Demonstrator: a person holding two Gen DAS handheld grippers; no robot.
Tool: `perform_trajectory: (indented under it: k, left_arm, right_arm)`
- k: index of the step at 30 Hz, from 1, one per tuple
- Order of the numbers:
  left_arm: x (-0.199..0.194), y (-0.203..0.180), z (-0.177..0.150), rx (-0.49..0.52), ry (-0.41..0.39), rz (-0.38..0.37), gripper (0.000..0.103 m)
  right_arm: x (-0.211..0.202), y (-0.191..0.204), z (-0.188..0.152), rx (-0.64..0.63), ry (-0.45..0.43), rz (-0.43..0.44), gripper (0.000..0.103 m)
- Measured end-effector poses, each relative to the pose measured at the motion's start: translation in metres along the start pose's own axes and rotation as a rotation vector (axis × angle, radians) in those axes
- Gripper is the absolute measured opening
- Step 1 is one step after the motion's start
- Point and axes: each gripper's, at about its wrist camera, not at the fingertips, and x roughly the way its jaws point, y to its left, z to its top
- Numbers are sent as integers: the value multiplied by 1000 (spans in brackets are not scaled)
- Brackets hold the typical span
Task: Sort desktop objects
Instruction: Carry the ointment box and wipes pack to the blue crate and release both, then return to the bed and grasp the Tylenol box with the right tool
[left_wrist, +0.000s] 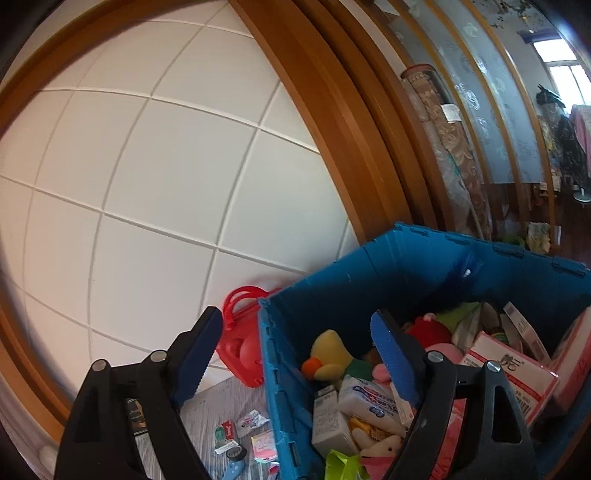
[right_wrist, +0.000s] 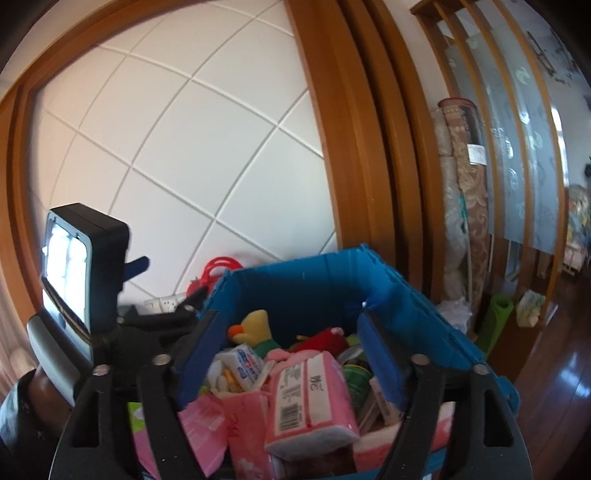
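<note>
A blue plastic crate (left_wrist: 317, 299) (right_wrist: 317, 280) is full of mixed items: a yellow plush duck (left_wrist: 328, 354) (right_wrist: 255, 325), a red plush (left_wrist: 432, 332) (right_wrist: 325, 339), pink tissue packs (right_wrist: 310, 398) (left_wrist: 513, 373) and a white tissue packet (left_wrist: 369, 402) (right_wrist: 242, 363). My left gripper (left_wrist: 295, 360) is open and empty, straddling the crate's left wall. My right gripper (right_wrist: 288, 356) is open and empty above the crate's contents. The left gripper's body and screen (right_wrist: 74, 266) show at the left of the right wrist view.
A red plastic basket (left_wrist: 240, 339) (right_wrist: 218, 269) stands left of the crate against the white tiled wall. Small packets and a blue tool (left_wrist: 236, 469) lie on the grey tabletop (left_wrist: 207, 410). Wooden door frames, rolled rugs (left_wrist: 443, 147) and a wooden floor (right_wrist: 554, 387) are to the right.
</note>
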Motion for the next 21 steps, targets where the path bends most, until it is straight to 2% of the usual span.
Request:
perform_trajectory:
  k: [8, 10, 13, 21]
  left_arm:
    - [-28, 21, 9, -21, -55, 25, 82]
    - [-37, 30, 10, -34, -67, 38, 82]
    - [-47, 43, 9, -66, -78, 55, 82]
    - [-70, 84, -15, -140, -82, 65, 83]
  right_arm:
    - [-25, 3, 7, 34, -64, 19, 93]
    - [-30, 7, 8, 34, -78, 29, 99]
    - [-37, 17, 9, 25, -90, 51, 103]
    - [-47, 47, 5, 22, -103, 76, 103]
